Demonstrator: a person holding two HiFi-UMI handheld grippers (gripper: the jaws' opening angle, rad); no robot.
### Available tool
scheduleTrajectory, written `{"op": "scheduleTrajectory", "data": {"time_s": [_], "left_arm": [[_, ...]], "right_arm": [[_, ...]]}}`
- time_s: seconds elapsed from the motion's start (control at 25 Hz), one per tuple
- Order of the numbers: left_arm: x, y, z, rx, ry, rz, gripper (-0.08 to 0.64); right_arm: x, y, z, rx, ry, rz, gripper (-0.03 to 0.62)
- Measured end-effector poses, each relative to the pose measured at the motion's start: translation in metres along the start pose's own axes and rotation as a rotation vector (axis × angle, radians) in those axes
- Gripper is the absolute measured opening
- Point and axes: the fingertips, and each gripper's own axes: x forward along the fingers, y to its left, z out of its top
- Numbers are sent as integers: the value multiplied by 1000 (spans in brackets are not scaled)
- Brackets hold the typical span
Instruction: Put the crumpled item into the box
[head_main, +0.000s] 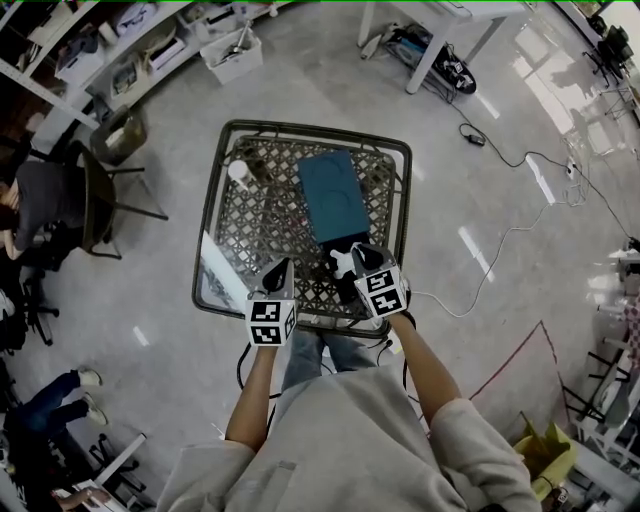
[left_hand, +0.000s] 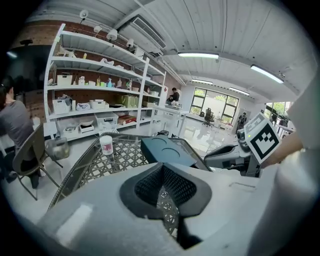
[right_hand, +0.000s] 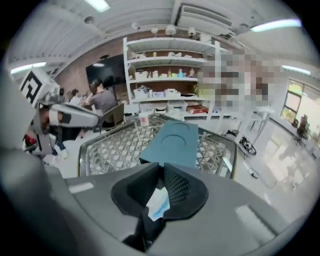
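Note:
A teal box (head_main: 333, 195) with round recesses in its flat top lies on the lattice-topped metal table (head_main: 215, 200). At the table's front edge, just short of the box's near end, my right gripper (head_main: 352, 255) is shut on the crumpled white-and-blue item (head_main: 341, 262). In the right gripper view the crumpled item (right_hand: 159, 202) is pinched between the dark pads, with the box (right_hand: 172, 142) straight ahead. My left gripper (head_main: 281, 263) hovers beside it to the left, jaws together and holding nothing. The left gripper view has the box (left_hand: 167, 151) ahead and to the right.
A small white bottle (head_main: 239, 172) stands at the table's far left corner. A chair (head_main: 100, 195) and a seated person are left of the table. Shelves and a white bin (head_main: 232, 55) line the back. Cables (head_main: 500, 150) run over the floor at right.

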Motion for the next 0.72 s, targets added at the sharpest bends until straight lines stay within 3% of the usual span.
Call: {"op": "scheduleTrajectory", "data": {"time_s": [0.12,0.28,0.48,0.72], "left_arm": [[0,0,4,2,-4,1,6],[-2,-1,9,1,-8,4,6],[-5,-5,24,2,-27,9,6],[-11,-8,57,29,-85,6,6]], "right_arm": [[-7,-18,7,133,-62,-46,10],[-21,-33,13,197,-123,-94,-3],[-41,-47,26,203,-174,-136,-3],[-64,-56,60,129,-243,-190,-2]]}}
